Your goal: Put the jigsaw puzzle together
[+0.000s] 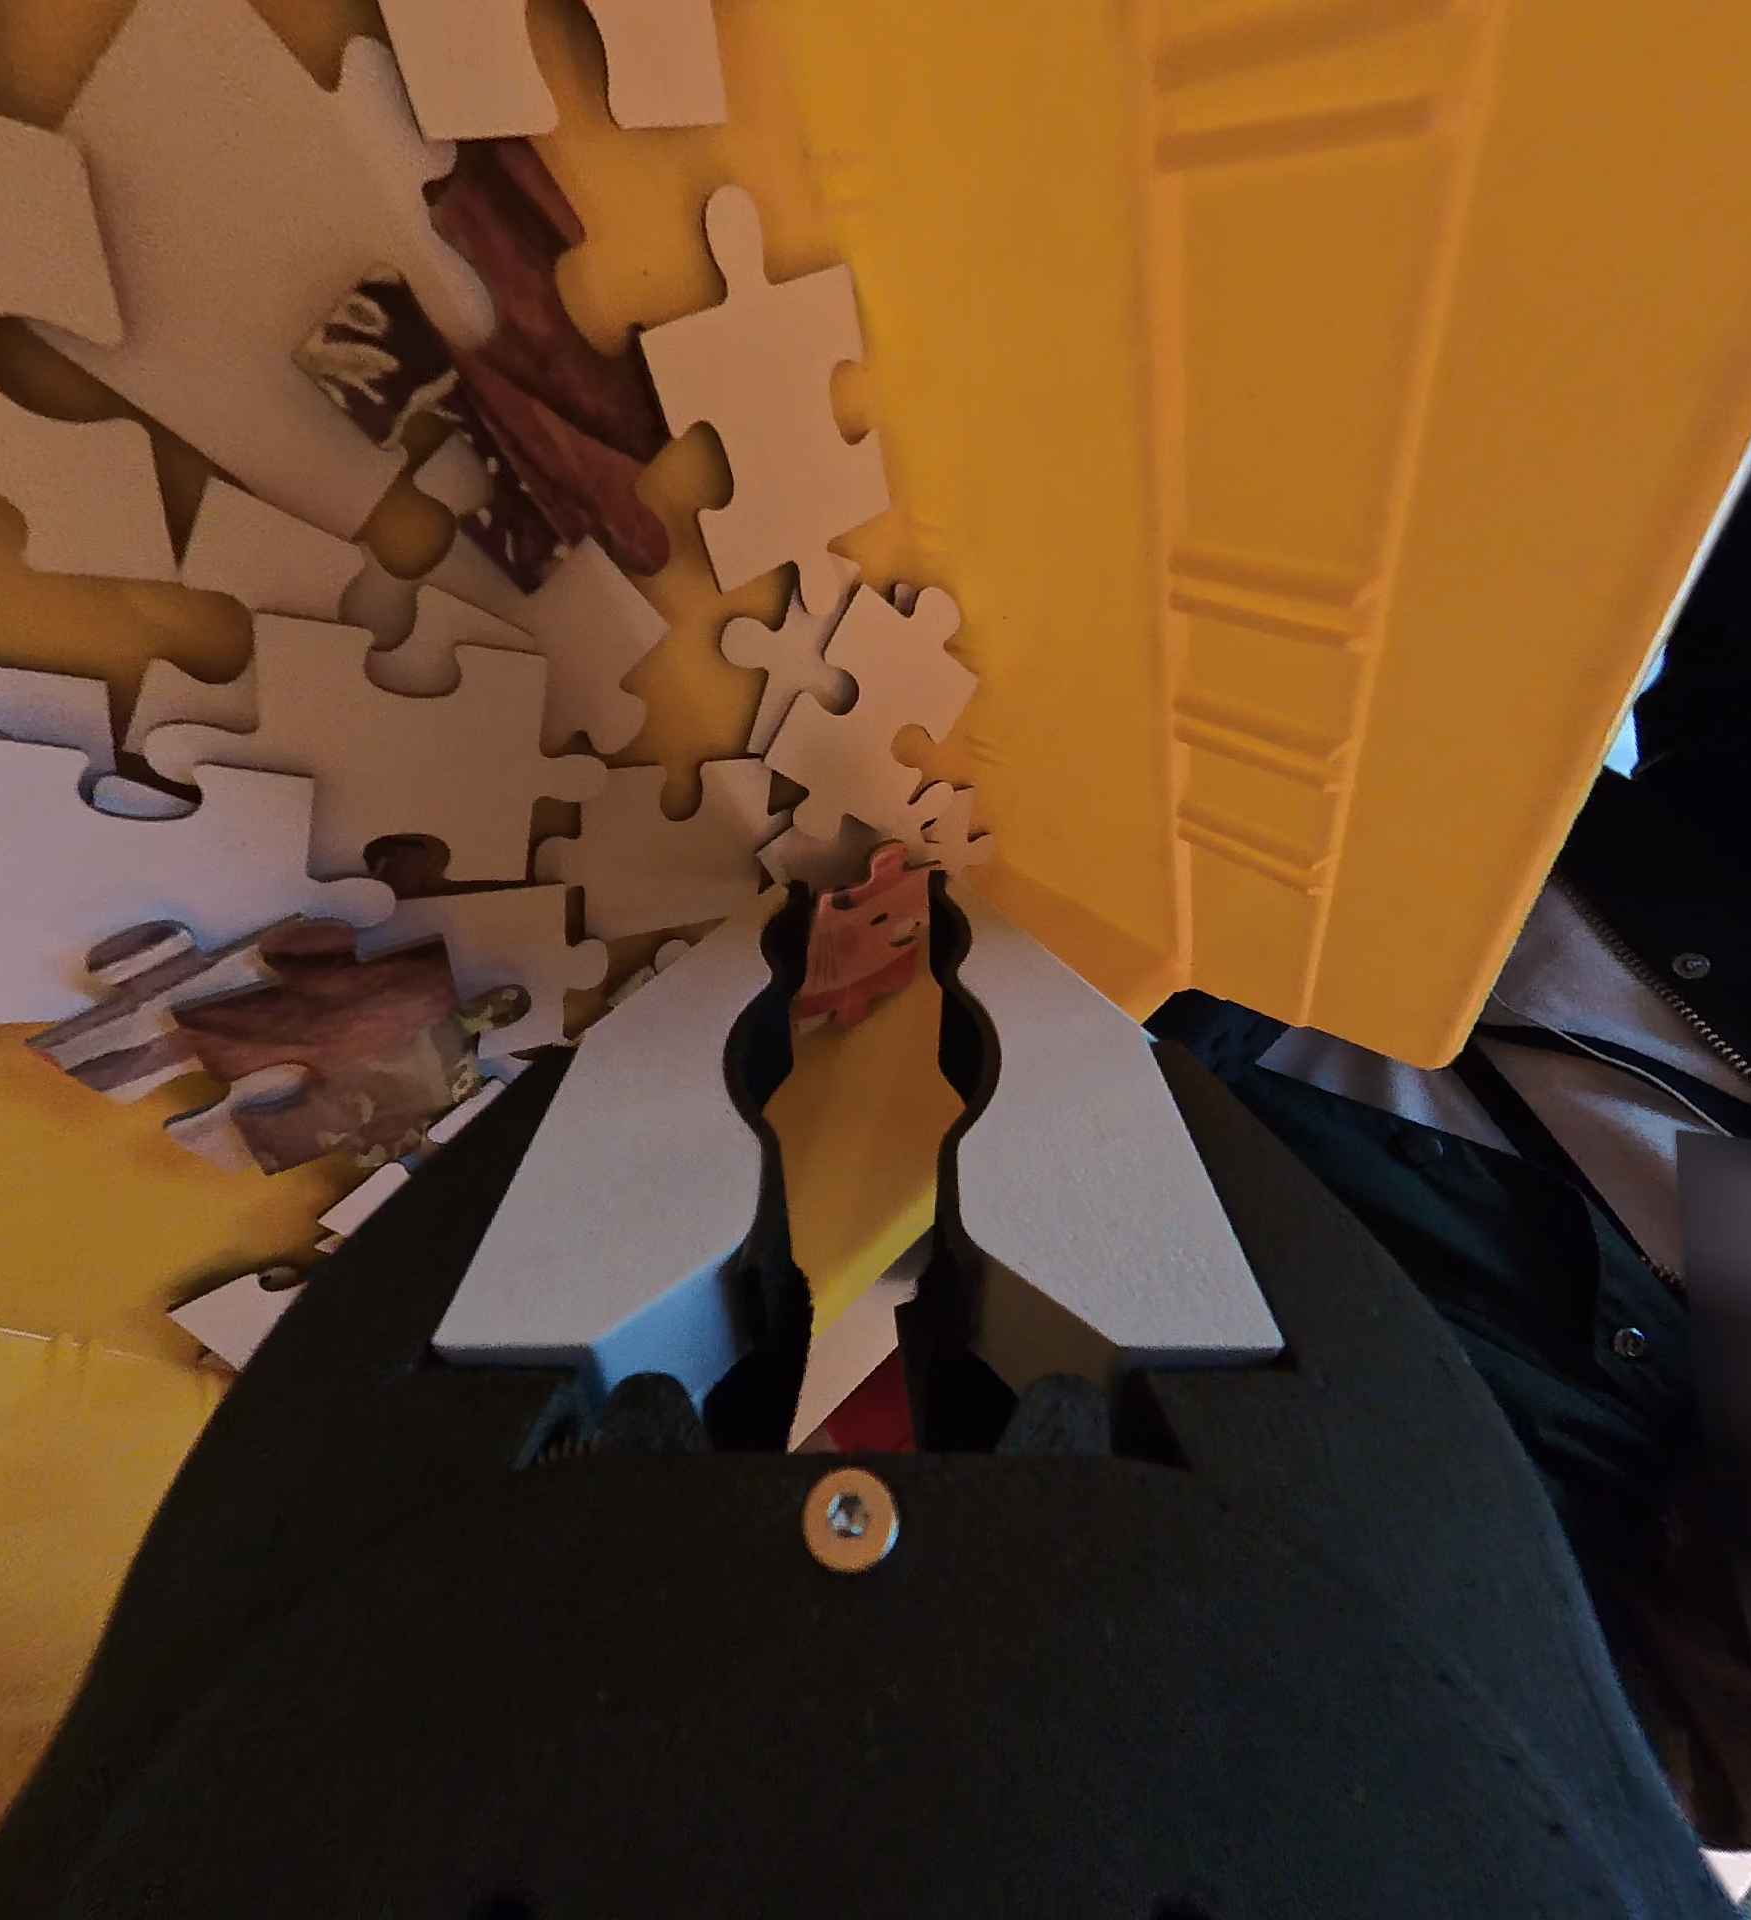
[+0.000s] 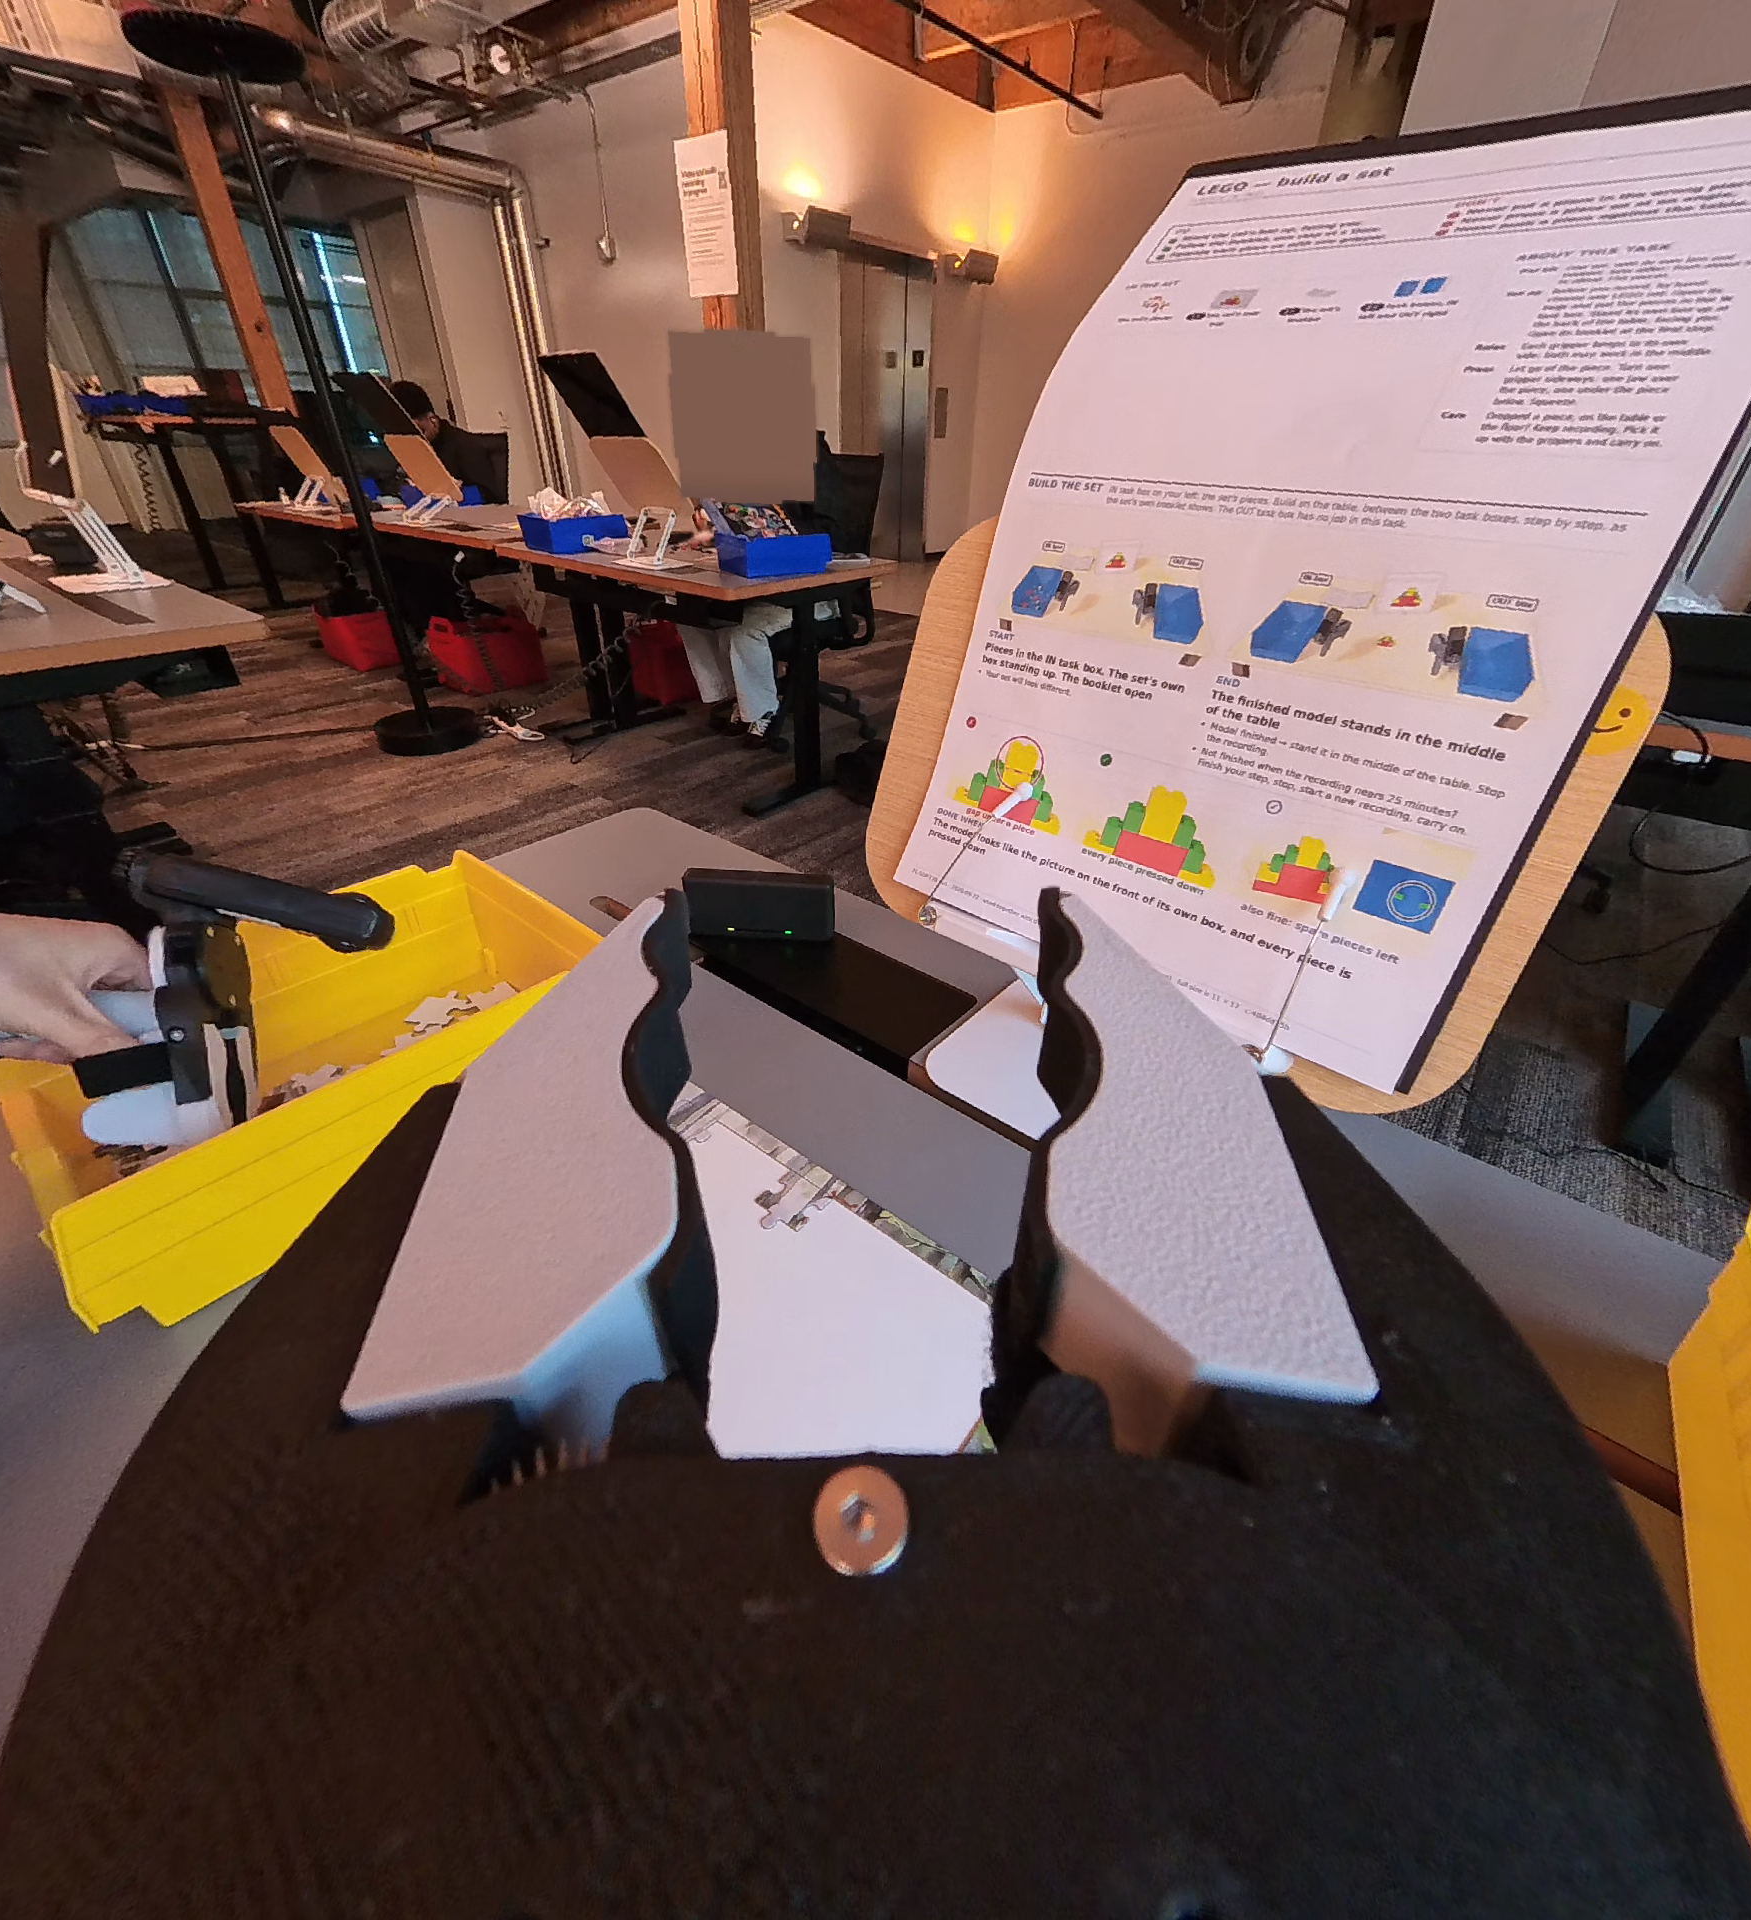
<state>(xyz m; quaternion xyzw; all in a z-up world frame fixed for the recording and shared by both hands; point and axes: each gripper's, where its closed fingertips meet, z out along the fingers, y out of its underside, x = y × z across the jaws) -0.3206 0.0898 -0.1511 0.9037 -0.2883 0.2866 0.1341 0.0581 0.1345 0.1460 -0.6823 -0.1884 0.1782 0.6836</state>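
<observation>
Puzzle pieces point(image 1: 414, 748) mostly lie loose and face-down in the yellow bin point(image 1: 1266, 520), so assembly seems barely begun; the left gripper point(image 1: 863, 914) reaches in around an orange piece point(image 1: 866, 951), not clearly clamped, while the right gripper point(image 2: 855, 914) hovers open over the bench point(image 2: 1536, 1236).

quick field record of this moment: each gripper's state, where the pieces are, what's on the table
left gripper: down inside the yellow bin, fingers either side of a pink-orange piece; grip unclear
right gripper: open, empty, above the table
loose pieces: piled in the bin, mostly blank side up
part-built puzzle: flat on the table below the right gripper
instruction sheet: on a stand behind
</observation>
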